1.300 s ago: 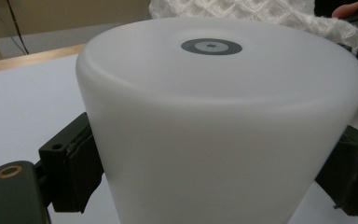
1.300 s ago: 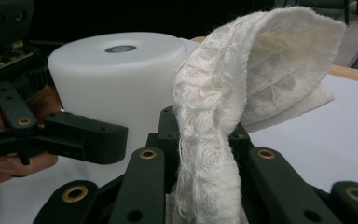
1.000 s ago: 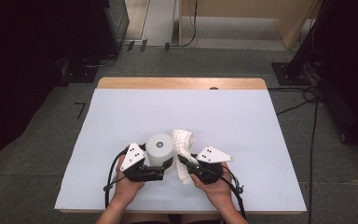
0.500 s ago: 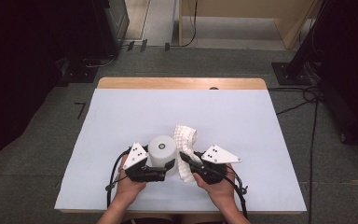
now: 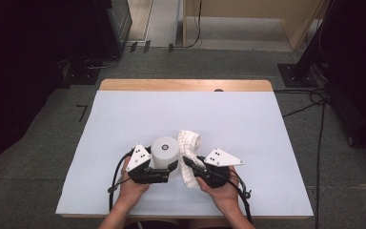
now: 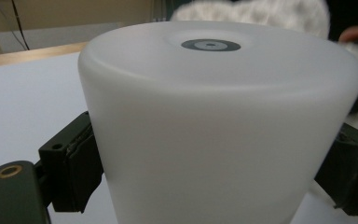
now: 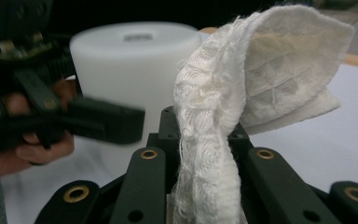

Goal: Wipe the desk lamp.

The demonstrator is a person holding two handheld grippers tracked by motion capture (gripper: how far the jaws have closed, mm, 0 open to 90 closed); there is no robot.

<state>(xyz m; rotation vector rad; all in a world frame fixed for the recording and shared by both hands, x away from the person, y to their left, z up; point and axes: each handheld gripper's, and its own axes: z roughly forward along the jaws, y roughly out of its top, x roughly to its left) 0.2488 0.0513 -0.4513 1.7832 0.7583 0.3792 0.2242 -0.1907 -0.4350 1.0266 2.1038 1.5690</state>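
Hands at the near edge of the white-covered table (image 5: pixel 124 119) work two grippers side by side. The left gripper (image 5: pixel 164 172) has its jaws spread wide around the base of an upright white cylinder (image 5: pixel 165 151), pads pressed to its sides, apparently steadying it so it can be wiped. Just to the right, the right gripper (image 5: pixel 190 167) is pinched almost fully closed on a white waffle-weave cloth (image 5: pixel 189 143), whose free end curls up and over beside the cylinder.

From the left gripper view, the cylinder (image 6: pixel 214 126) shows a smooth frosted wall and a small dark ring in the centre of its top, details lost from above. From the right gripper view, the cloth (image 7: pixel 242 98) rises straight from between the jaws, frayed at its edge, with the cylinder (image 7: pixel 126 65) close behind. Beyond, the tabletop lies bare to its wooden far edge (image 5: pixel 186 85).
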